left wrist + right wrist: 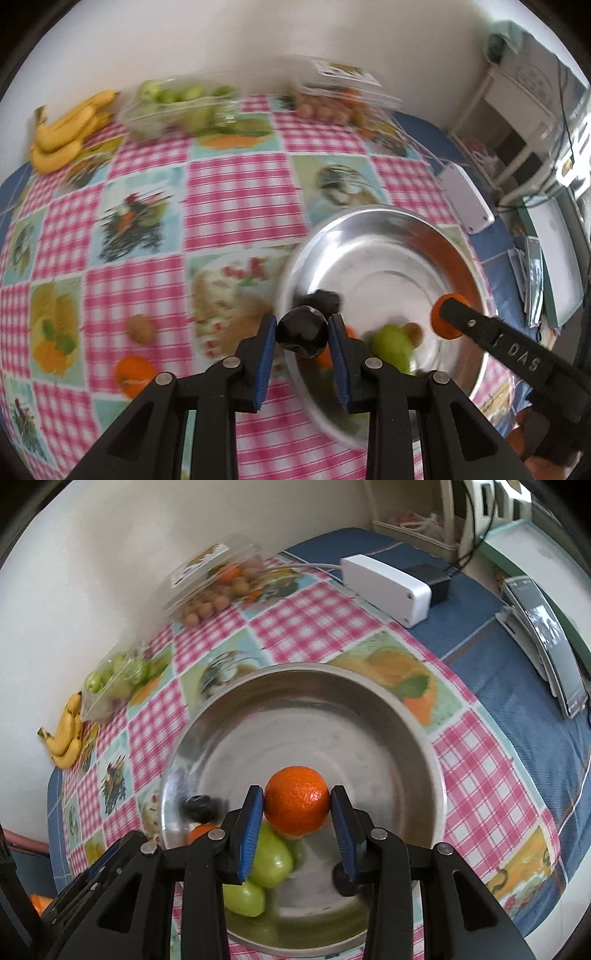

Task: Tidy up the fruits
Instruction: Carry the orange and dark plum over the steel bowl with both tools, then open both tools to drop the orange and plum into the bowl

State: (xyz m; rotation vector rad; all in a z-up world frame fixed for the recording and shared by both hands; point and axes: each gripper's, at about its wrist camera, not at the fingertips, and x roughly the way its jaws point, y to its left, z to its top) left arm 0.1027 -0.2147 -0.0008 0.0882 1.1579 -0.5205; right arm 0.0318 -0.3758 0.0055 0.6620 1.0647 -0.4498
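Note:
My left gripper (pixel 303 322) is shut on a dark plum (pixel 302 336), held just over the near-left rim of a steel bowl (pixel 373 218). My right gripper (pixel 297 794) is shut on an orange (pixel 296 800) above the middle of the bowl (pixel 295 672). In the bowl lie two green fruits (pixel 271 860), a small orange fruit (pixel 201 831) and a dark plum (pixel 343 880). In the left wrist view one of the right gripper's fingers (pixel 480 328) reaches in from the right with the orange (pixel 443 326). A walnut (pixel 140 328) and an orange (pixel 133 374) lie on the checked cloth.
Along the wall stand bananas (pixel 66 136), a clear tub of green fruits (pixel 177 103) and an open clamshell of small brown fruits (pixel 214 579). A white box (pixel 388 587) and a phone on a stand (pixel 546 642) sit on the blue surface to the right.

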